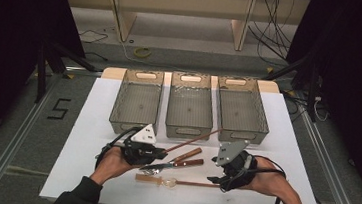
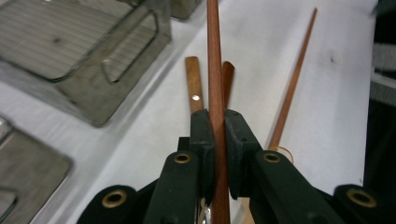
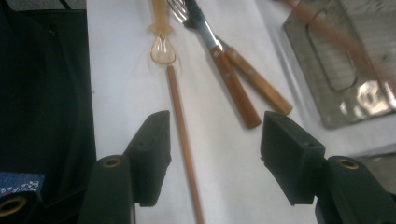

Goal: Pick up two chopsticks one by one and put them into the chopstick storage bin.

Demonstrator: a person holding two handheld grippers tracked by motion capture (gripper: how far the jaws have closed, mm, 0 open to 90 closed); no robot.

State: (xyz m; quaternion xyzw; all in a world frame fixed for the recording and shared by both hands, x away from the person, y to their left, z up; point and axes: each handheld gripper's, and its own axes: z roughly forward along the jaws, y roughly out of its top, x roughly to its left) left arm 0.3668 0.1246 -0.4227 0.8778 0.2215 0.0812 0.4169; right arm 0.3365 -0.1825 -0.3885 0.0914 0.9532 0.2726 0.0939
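My left gripper is clamped on one wooden chopstick, which runs straight ahead of its jaws, toward the mesh baskets beyond. I judge this the carrying step: next I must bring it over a basket and release. My right gripper stands wide apart, empty, over the second chopstick lying just inside its left jaw.

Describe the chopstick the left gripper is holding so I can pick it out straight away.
On the white table, in front of the three grey mesh bins, the left gripper clamps one thin reddish-brown wooden chopstick. It slants up toward the middle bin, unlike its twin chopstick lying flat beside the wooden-handled knife and fork.
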